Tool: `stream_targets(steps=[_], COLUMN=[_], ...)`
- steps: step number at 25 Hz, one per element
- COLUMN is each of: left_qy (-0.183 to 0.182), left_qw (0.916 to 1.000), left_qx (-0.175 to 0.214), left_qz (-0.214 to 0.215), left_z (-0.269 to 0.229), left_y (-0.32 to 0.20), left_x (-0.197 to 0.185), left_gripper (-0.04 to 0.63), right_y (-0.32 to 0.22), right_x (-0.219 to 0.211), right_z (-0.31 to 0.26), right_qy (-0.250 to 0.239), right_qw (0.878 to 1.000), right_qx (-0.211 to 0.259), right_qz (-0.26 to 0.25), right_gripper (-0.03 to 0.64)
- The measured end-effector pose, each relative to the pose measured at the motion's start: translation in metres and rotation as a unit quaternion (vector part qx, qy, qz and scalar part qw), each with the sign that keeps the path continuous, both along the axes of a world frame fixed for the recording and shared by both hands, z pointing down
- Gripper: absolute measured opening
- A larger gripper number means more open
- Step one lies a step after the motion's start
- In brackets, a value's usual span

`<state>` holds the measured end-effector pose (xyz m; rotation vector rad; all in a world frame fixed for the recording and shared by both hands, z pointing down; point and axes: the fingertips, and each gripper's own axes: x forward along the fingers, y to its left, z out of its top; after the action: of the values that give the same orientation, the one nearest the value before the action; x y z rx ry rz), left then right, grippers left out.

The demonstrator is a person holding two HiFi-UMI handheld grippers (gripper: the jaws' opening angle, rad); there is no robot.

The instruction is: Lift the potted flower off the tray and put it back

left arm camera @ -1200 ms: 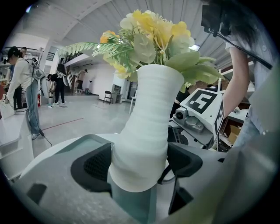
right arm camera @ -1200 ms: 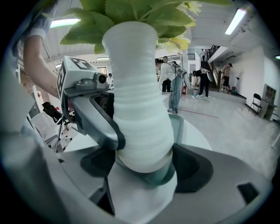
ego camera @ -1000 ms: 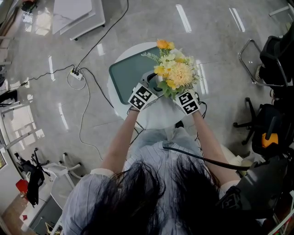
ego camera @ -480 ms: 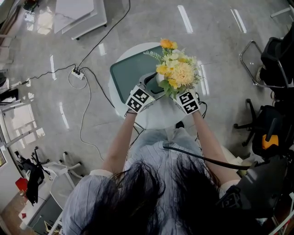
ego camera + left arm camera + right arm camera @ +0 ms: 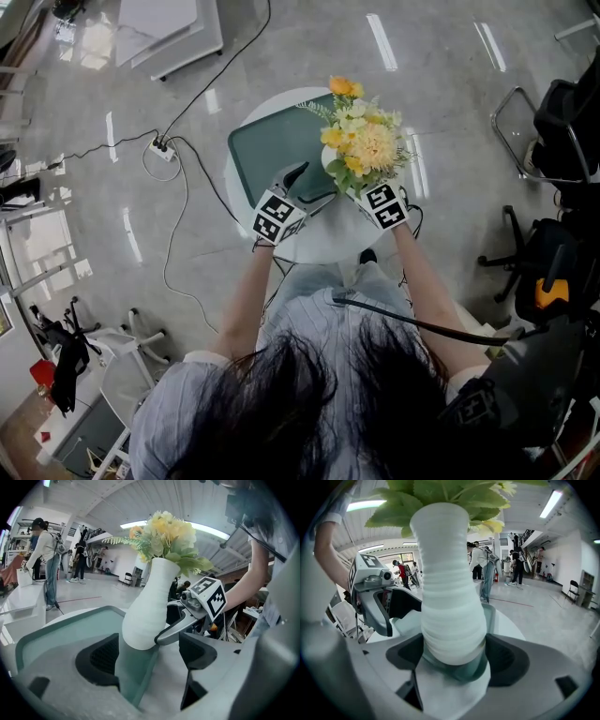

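The potted flower is a white ribbed vase (image 5: 450, 606) with yellow blooms (image 5: 366, 141). It is at the near right corner of the green tray (image 5: 267, 150) on a round white table (image 5: 319, 239). My right gripper (image 5: 452, 660) is shut on the vase's rounded base, one jaw against each side. Whether the base touches the tray I cannot tell. In the head view the right gripper (image 5: 364, 190) is partly hidden under the leaves. My left gripper (image 5: 305, 186) is open and apart from the vase. In the left gripper view the vase (image 5: 150, 602) stands beyond the left gripper (image 5: 149, 660).
A power strip (image 5: 157, 150) and cables lie on the floor left of the table. Chairs (image 5: 553, 122) stand to the right, a white cart (image 5: 159, 28) at the far left. Several people stand in the room's background (image 5: 47, 559).
My left gripper has let go of the vase, opened and drawn back to the left, toward me. The right gripper has kept its hold on the vase.
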<state>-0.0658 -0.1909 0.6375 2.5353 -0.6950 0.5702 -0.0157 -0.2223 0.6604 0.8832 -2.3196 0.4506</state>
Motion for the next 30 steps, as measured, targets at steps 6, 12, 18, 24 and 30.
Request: stream_targets(steps=[6,12,18,24,30], left_qy=[0.003,0.007,0.011,0.015,0.028], left_qw=[0.9999,0.9995,0.9993,0.9990,0.9980], left_qx=[-0.007,-0.014,-0.013,-0.011,-0.003], left_qz=[-0.012,-0.027,-0.034,-0.041,-0.056], left_z=[0.001,0.000,-0.005,-0.008,-0.022], left_y=[0.009,0.014,0.015,0.017,0.021], left_x=[-0.006,-0.010,-0.007,-0.003,0.000], left_gripper=[0.392,0.392,0.391,0.391,0.391], right_y=[-0.001,0.000,0.001,0.008,0.021], right_x=[-0.002,-0.001,0.003,0.010,0.025], right_z=[0.004,0.004,0.000,0.001,0.002], right_qy=[-0.005,-0.008,-0.017,-0.019,-0.017], right_qw=[1.000,1.000,1.000,0.999,0.999], right_qx=[-0.004,-0.007,-0.010,-0.017,-0.023], right_qz=[0.004,0.014,0.019,0.020,0.030], right_gripper=[0.391,0.391,0.391,0.391,0.391])
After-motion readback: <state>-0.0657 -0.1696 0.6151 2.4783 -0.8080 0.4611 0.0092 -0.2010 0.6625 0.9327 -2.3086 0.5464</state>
